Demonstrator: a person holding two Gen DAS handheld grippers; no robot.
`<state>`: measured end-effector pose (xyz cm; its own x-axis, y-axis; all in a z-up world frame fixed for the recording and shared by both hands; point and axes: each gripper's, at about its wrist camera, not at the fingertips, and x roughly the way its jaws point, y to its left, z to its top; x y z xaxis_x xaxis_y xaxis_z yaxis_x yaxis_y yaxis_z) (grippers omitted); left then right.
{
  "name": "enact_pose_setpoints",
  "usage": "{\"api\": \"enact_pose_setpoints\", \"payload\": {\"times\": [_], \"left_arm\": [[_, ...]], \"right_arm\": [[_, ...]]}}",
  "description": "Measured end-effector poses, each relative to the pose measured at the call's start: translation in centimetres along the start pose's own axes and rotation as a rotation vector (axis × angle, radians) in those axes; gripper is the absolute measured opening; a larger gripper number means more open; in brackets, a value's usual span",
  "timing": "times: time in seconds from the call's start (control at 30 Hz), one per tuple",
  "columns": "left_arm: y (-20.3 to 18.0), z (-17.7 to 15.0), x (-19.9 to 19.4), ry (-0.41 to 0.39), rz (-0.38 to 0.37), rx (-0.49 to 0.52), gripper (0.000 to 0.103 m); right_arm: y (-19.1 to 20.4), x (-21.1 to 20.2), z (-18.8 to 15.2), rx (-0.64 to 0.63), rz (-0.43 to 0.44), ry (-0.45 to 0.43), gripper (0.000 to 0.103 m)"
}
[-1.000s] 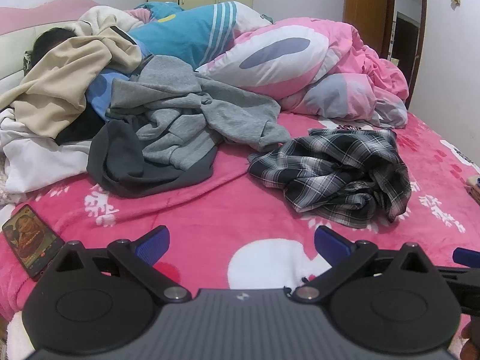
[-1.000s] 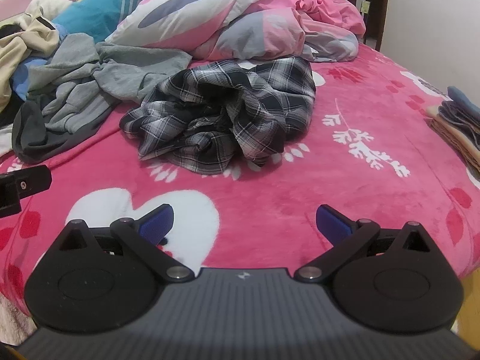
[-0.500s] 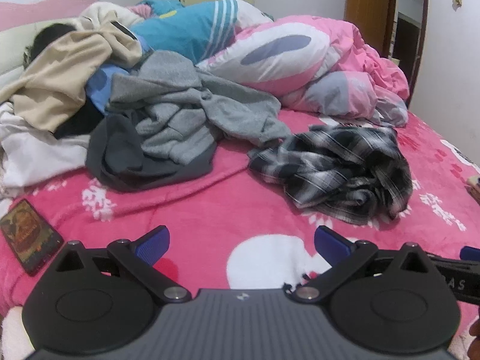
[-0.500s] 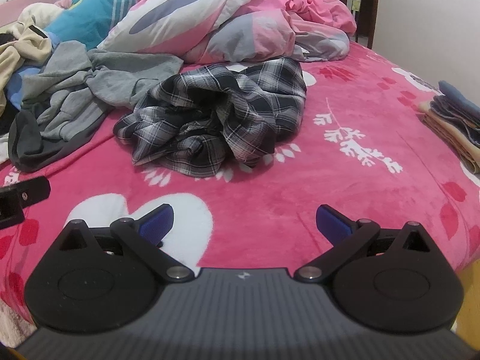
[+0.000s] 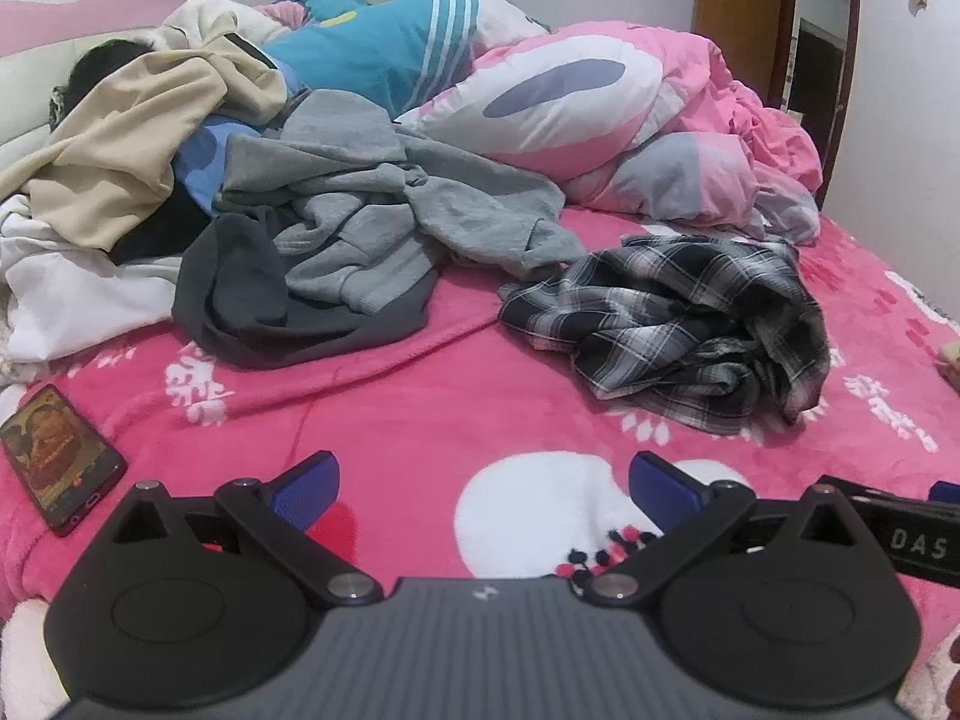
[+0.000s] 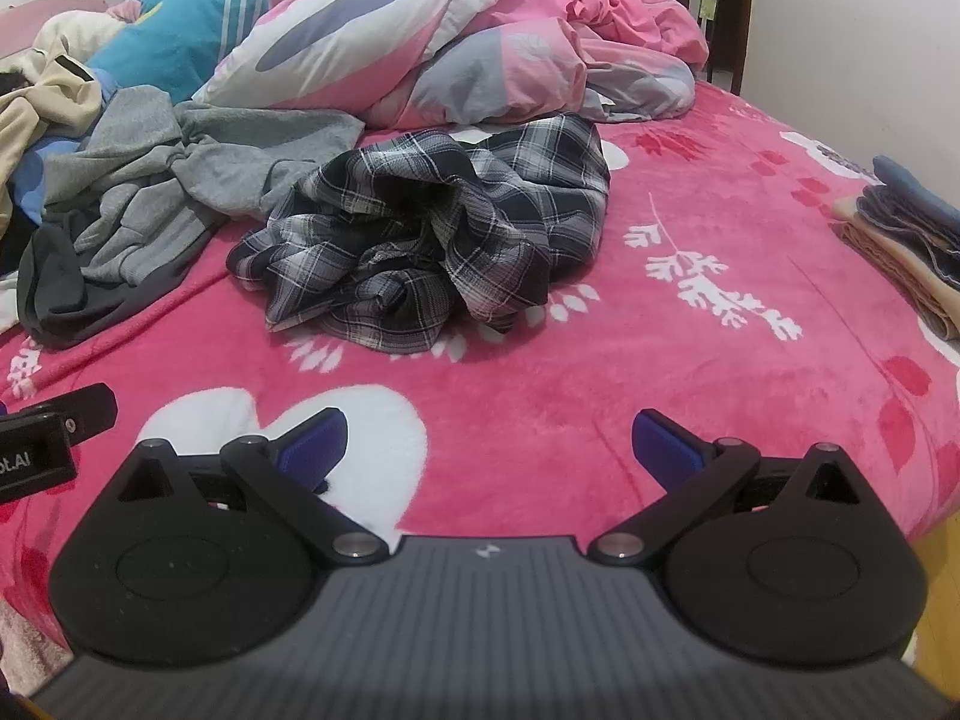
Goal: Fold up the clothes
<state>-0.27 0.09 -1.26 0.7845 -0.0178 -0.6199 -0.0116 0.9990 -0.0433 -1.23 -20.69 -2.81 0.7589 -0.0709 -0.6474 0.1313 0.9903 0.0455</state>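
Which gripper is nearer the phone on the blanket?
Left. The phone lies just left of the left gripper; the right gripper sits further right, phone out of its view.

I see even, soft indoor light from overhead in both views, with faint shadows only under the crumpled plaid shirt [image 5: 678,324]. No glare. Both views are sharp at centre; fisheye bending curves the pink blanket [image 6: 690,372] and darkens the corners.
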Motion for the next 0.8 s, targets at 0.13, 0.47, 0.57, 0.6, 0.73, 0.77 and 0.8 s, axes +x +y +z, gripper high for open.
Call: {"api": "enact_pose_setpoints", "payload": {"times": [0.13, 0.47, 0.57, 0.6, 0.73, 0.77, 0.8], "left_arm": [[-0.4, 0.0, -0.1, -0.003, 0.02, 0.036, 0.103], [-1.1, 0.1, -0.1, 0.014, 0.008, 0.101, 0.103], [-1.0, 0.1, -0.1, 0.012, 0.004, 0.091, 0.103], [-1.0, 0.2, -0.1, 0.01, 0.005, 0.089, 0.103], [-0.8, 0.2, 0.0, 0.012, -0.003, 0.078, 0.103], [-0.8, 0.2, 0.0, 0.013, -0.004, 0.077, 0.103], [-0.8, 0.2, 0.1, 0.016, -0.004, 0.077, 0.103]], "right_arm": [[-0.1, -0.1, 0.0, 0.007, -0.003, -0.006, 0.102], [0.0, -0.2, 0.1, 0.005, -0.002, -0.007, 0.102], [0.1, -0.2, 0.1, 0.002, -0.004, -0.008, 0.102], [0.1, -0.2, 0.1, 0.002, -0.004, -0.008, 0.102], [0.1, -0.2, 0.1, 0.004, -0.005, -0.008, 0.102], [0.1, -0.2, 0.1, 0.003, -0.005, -0.007, 0.102], [0.1, -0.2, 0.1, 0.002, -0.005, -0.006, 0.102]]}}
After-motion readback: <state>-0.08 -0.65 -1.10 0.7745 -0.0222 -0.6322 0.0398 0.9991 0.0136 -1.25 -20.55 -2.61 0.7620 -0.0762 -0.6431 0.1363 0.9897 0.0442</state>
